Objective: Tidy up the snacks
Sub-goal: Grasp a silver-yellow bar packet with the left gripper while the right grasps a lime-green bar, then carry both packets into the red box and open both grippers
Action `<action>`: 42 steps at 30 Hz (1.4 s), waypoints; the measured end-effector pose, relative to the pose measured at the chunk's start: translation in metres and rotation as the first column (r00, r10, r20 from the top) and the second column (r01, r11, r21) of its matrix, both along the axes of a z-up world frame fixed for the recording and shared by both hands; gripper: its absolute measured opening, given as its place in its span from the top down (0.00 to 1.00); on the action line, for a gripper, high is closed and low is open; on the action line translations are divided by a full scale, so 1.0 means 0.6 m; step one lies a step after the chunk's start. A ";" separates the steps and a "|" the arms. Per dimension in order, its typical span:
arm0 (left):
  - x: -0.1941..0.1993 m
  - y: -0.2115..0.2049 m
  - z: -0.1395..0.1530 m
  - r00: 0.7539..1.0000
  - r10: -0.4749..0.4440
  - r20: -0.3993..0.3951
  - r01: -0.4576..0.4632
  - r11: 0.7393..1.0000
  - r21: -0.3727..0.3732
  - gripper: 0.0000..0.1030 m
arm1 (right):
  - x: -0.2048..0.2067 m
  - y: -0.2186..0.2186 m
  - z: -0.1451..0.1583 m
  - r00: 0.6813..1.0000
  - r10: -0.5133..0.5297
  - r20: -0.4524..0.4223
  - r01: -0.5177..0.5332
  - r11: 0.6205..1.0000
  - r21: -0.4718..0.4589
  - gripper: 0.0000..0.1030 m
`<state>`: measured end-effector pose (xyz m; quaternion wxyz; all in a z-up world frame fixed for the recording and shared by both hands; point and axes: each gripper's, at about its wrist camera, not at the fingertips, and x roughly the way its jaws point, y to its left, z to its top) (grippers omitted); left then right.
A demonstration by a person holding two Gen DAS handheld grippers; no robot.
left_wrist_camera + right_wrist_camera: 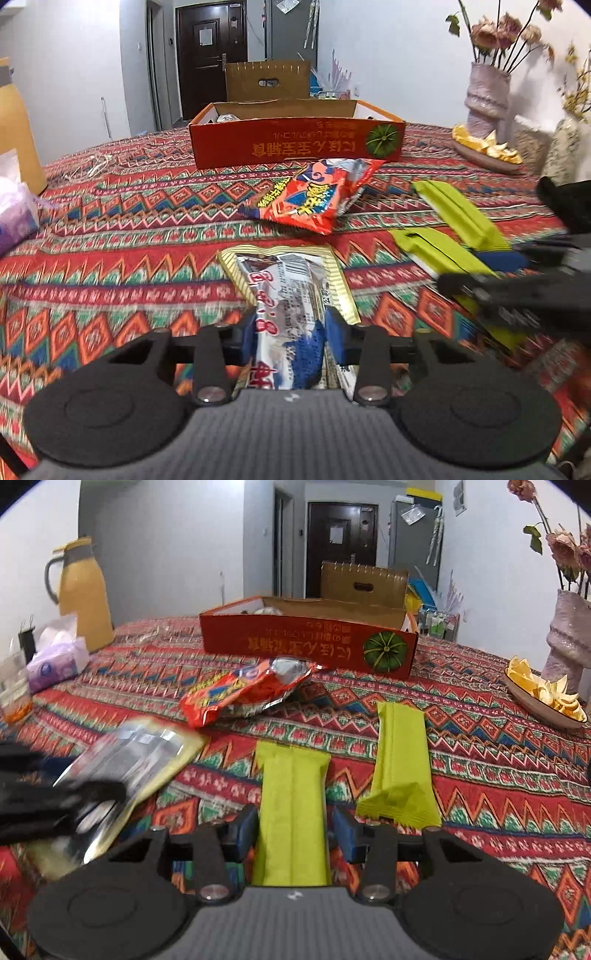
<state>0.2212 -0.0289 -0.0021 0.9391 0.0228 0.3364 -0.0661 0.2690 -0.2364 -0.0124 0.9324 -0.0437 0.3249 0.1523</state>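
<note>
left gripper [289, 338] clamped on silver-gold packet [291, 291] | right gripper [293, 832] clamped on green packet [291, 805]

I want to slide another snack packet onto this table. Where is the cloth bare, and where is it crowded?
Bare cloth lies left of the red snack bag, between the tissue pack and the orange box. Crowded: in front of the box, with that bag, the silver packet and two green packets close together.
</note>
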 end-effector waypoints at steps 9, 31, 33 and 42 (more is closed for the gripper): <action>-0.091 0.025 0.042 0.999 0.014 0.040 -0.010 0.995 -0.097 0.66 | -0.092 -0.005 0.010 0.999 0.031 -0.006 -0.031 1.000 -0.002 0.69; 0.254 0.089 0.199 0.979 -0.037 0.201 0.078 0.977 -0.200 0.66 | 0.144 -0.095 0.175 0.986 -0.010 0.169 -0.009 0.994 0.113 0.69; 0.321 0.094 0.206 0.979 -0.029 0.203 0.068 0.980 -0.186 0.66 | 0.210 -0.092 0.185 0.986 -0.006 0.166 -0.011 0.994 0.104 0.69; 0.595 0.093 0.146 0.996 -0.001 0.089 0.014 0.990 -0.137 0.66 | 0.510 -0.063 0.153 0.997 -0.059 0.048 0.055 0.995 0.081 0.69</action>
